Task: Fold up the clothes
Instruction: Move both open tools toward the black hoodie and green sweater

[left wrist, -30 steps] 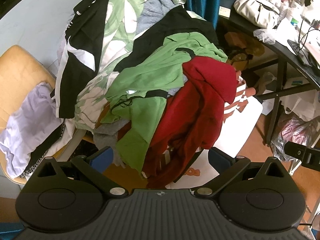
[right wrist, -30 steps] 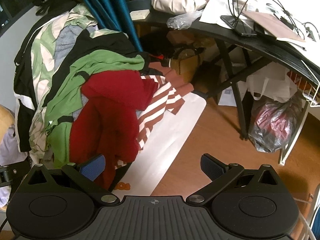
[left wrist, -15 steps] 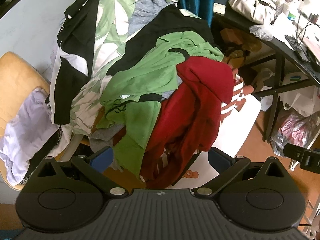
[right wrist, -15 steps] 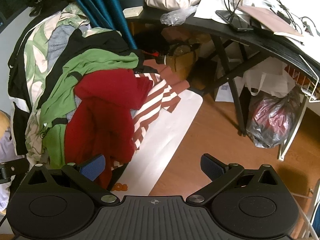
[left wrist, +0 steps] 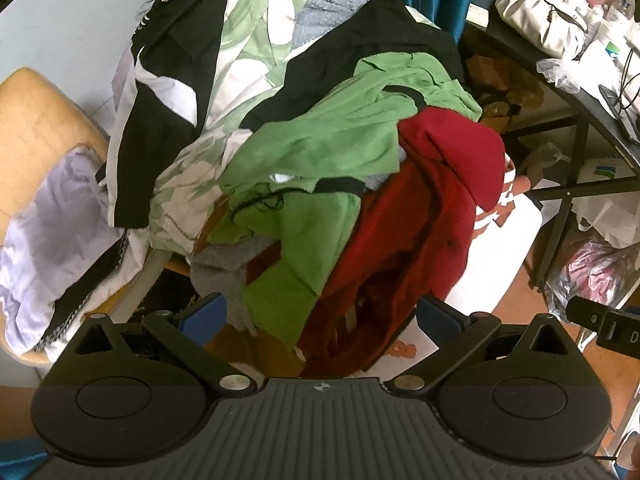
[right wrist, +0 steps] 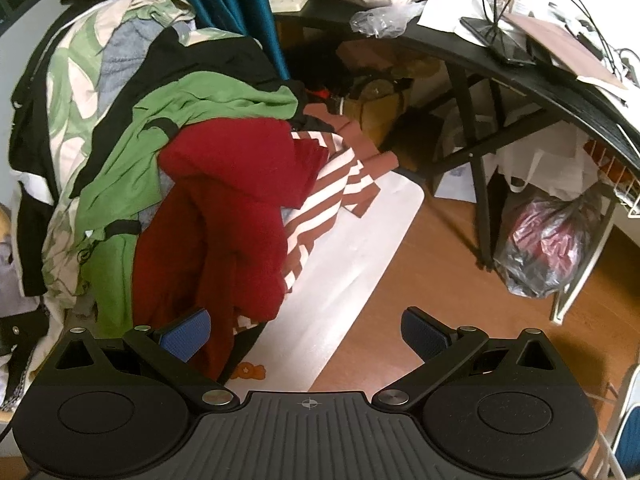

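Two claws, left (left wrist: 320, 316) and right (right wrist: 306, 330), both wide open, empty. One red top (left wrist: 424, 216), crumpled, draped over pile beside one green top (left wrist: 320, 152).

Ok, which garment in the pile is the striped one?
The brown-and-white striped top, half hidden beneath the dark red hoodie; the other garments show no stripes.

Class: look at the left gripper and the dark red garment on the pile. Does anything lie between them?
Nothing visible does. The left gripper, open, faces the red garment, whose lower folds hang between its fingers. The green garment lies beside the red one, overlapping only its left edge.
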